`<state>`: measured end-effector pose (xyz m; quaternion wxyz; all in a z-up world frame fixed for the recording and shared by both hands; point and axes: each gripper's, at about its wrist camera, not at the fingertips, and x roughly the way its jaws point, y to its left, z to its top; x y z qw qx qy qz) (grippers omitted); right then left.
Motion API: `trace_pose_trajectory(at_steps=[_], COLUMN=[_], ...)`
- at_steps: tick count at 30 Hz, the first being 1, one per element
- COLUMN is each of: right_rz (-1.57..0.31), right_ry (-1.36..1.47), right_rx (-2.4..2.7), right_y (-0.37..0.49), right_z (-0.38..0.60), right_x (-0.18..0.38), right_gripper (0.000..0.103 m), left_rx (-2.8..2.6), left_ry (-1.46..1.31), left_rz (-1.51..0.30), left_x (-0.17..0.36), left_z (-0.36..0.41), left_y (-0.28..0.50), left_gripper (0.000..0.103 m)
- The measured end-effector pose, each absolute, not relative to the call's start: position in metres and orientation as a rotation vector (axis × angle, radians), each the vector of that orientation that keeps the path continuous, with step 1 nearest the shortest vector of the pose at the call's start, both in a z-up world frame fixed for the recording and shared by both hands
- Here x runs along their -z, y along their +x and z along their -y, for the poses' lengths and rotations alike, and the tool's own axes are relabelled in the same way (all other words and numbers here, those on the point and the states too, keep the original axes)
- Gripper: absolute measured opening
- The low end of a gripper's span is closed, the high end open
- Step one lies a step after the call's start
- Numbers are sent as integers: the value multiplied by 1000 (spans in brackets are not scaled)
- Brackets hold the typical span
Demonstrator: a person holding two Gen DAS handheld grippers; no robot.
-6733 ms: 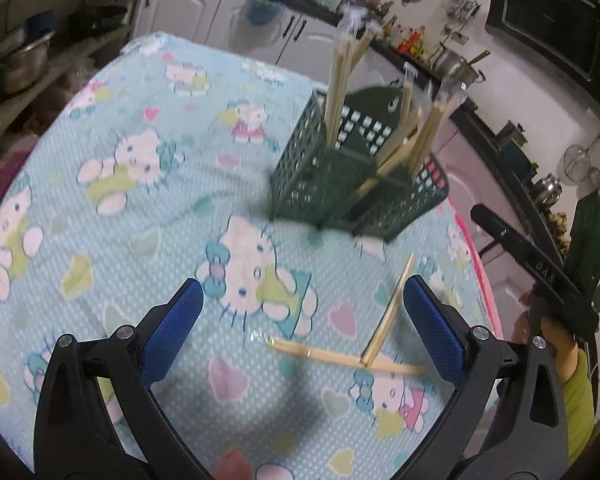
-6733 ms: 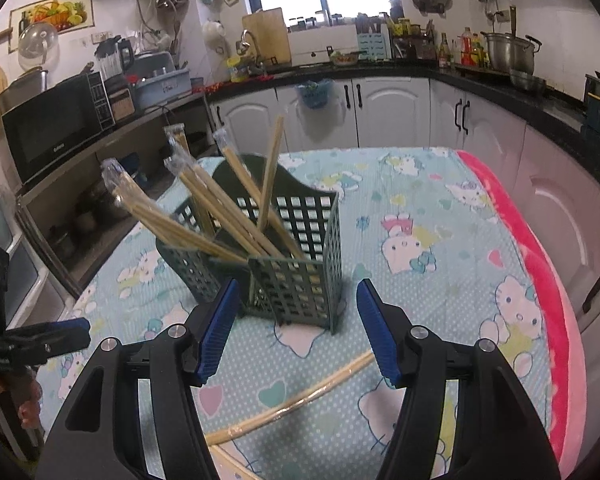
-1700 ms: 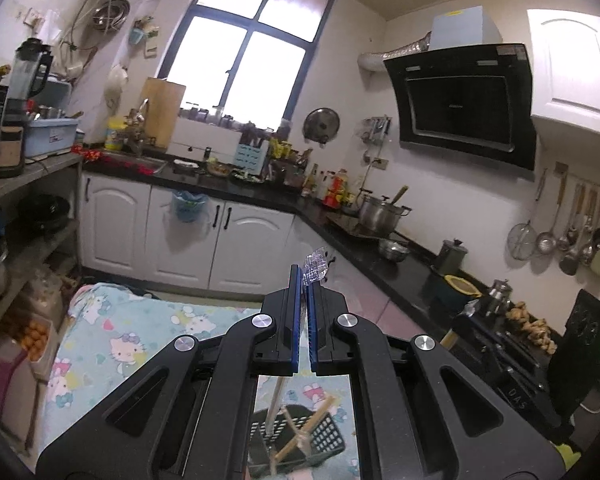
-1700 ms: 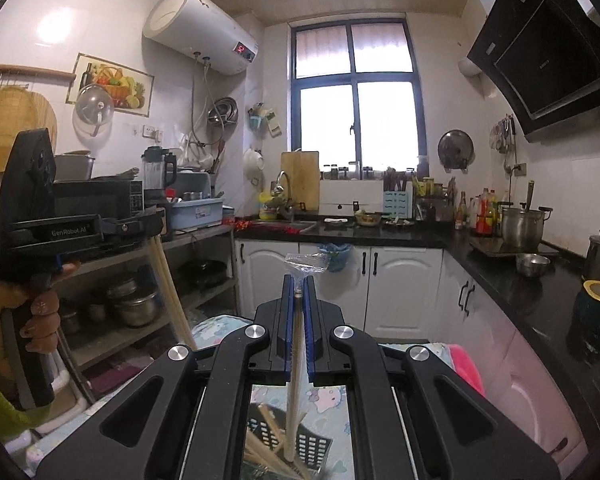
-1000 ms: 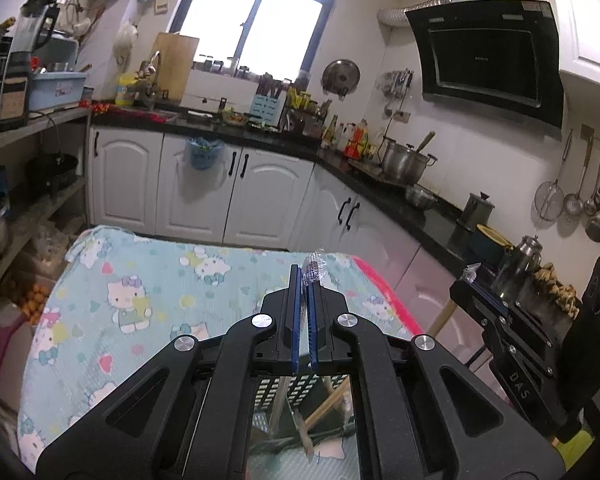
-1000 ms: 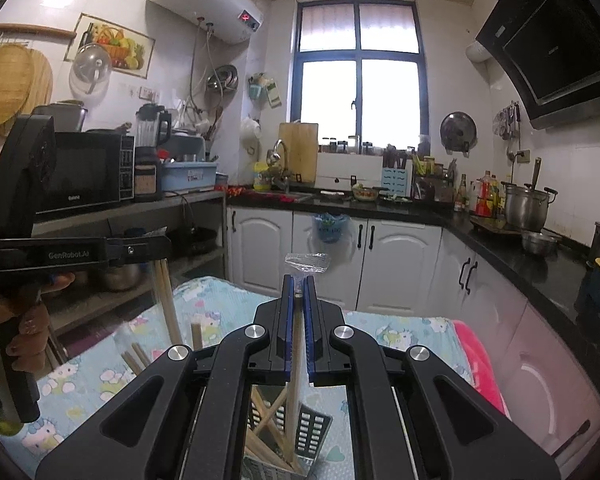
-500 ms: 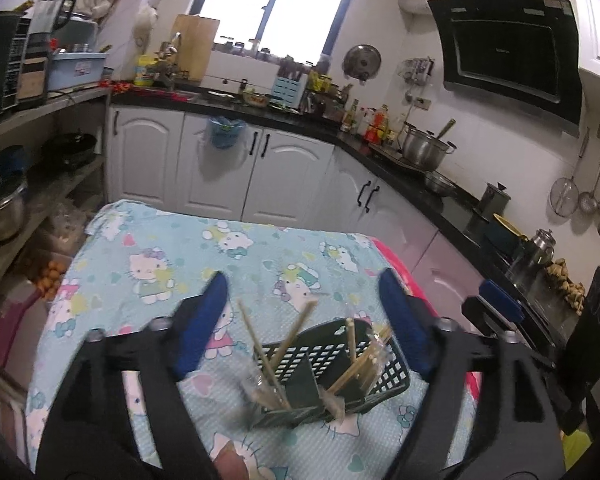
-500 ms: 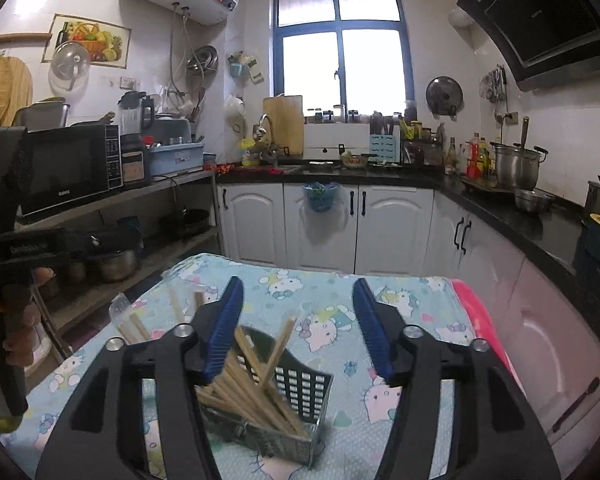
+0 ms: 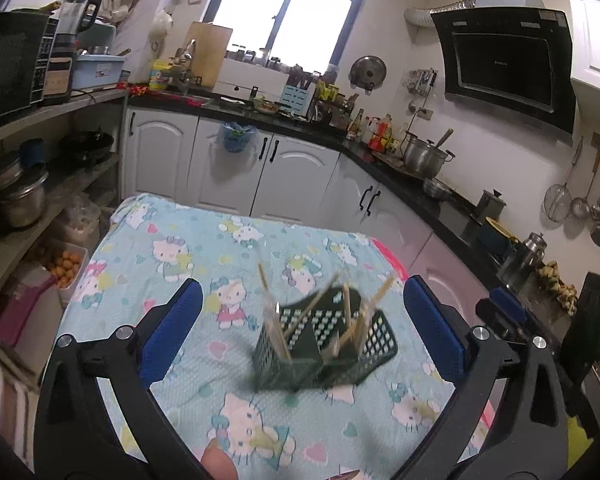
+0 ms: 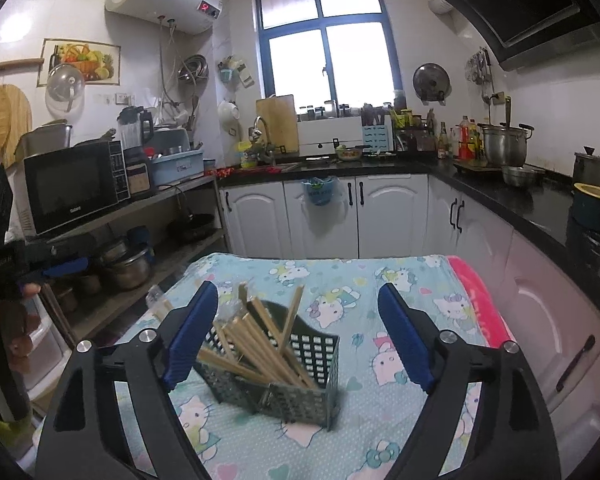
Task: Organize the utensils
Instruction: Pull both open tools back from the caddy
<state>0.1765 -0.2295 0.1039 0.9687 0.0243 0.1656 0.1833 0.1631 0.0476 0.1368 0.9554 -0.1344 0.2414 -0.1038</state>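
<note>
Left wrist view: the left gripper (image 9: 300, 332) has just been opening and its jaws stand wide with nothing pressed between them. One green basket (image 9: 332, 364) of chopsticks (image 9: 274, 320) stands on the table (image 9: 172, 280) beyond the blue pads, blurred, sticks uncountable.

Right wrist view: the right gripper (image 10: 298, 336) has likewise just opened wide, empty. The basket (image 10: 300, 388) sits between and beyond its pads, chopsticks (image 10: 256, 344) leaning left. The microwave (image 10: 74, 184) bears small unreadable lettering.

I'm looking at a surface (image 10: 400, 276) wearing a pale blue cartoon-cat cloth (image 9: 172, 256) with a pink edge (image 10: 480, 300). A dark green mesh utensil basket (image 10: 296, 376) is sitting directly on it, bristling with wooden chopsticks (image 10: 260, 344) leaning at angles.
</note>
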Motion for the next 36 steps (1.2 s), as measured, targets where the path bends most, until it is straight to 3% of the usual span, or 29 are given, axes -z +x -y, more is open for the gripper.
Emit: trace_pose_trajectory(at_steps=[12,29,36], right_rz=[-395,-589,-436], right_ry=[14,1,-38], right_rx=[-388,-377,-341], right_y=[130,96,72], right_z=[220,212,214], right_x=[-73,17,27], right_gripper=[95,97,97], left_rx=[183,125,113], left_ry=[-233,-211,-190], left_rz=[-576,-639,-570], left_x=[-81,-8,0], left_z=[-33,-21,-17], left_y=[117,79,66], left_gripper=[93,92,93])
